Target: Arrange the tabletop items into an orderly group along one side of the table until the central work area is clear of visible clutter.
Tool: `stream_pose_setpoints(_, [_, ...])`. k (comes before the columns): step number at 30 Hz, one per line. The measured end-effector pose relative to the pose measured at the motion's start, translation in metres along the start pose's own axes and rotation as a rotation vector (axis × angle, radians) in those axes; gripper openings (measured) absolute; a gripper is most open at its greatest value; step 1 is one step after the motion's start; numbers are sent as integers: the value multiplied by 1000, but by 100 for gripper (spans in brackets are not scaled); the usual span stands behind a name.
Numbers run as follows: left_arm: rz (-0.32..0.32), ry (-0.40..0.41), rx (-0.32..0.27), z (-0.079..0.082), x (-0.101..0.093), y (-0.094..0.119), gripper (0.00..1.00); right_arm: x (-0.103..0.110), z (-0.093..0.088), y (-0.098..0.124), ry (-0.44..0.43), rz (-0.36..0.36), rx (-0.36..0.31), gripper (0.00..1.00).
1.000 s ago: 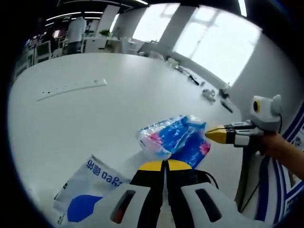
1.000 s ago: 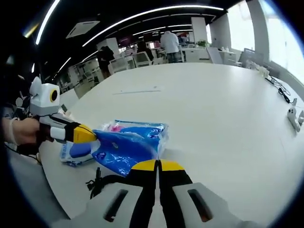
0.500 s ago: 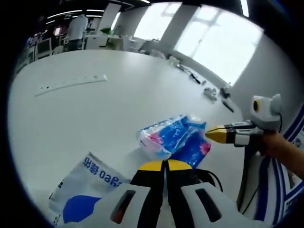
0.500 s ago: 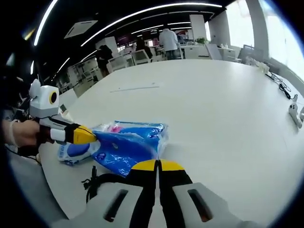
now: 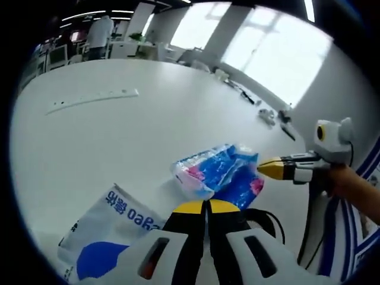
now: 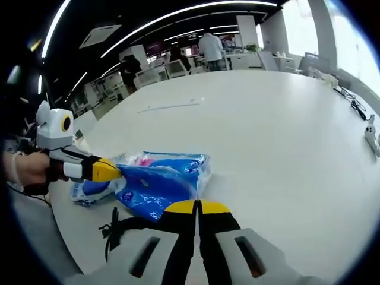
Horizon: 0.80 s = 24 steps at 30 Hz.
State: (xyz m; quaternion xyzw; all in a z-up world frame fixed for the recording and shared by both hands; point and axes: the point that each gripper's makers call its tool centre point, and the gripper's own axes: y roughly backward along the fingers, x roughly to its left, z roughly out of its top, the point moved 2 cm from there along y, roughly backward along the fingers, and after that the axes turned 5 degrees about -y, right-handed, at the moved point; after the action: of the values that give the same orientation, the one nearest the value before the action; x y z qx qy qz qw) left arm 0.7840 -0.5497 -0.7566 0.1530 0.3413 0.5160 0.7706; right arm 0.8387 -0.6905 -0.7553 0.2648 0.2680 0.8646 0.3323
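Left hand-held gripper (image 5: 206,205): yellow-tipped jaws pressed together, nothing between them, hovering over the near desk edge. Right hand-held gripper (image 6: 196,206): jaws also pressed together, empty.

In the left gripper view the right hand-held gripper comes in from the right, its yellow tip just beside or touching the blue tissue pack (image 5: 218,172); cannot tell which. In the right gripper view the left hand-held gripper enters from the left, tip at the same pack's near-left corner.

Blue tissue pack lies flat on the white desk (image 5: 107,142) near the edge, just ahead of both grippers. White bag with blue print (image 5: 110,234) lies beside it, closer to the edge. A black cable (image 6: 122,228) curls on the desk right under the jaws.

Versus 1.0 s ago: pack and bag sit in the same relation, both grippers stay closed. Views have shifted slightly; more of the white bag shows in the left gripper view. Long white power strip (image 5: 92,100) lies well apart, far across the desk. People stand in the background.
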Motion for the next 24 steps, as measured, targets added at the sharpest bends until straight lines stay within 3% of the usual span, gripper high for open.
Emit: stream_pose_setpoints(24, [-4,23,8,-10,5,-11,0,-1,-15,-3,-14,-3,7,0])
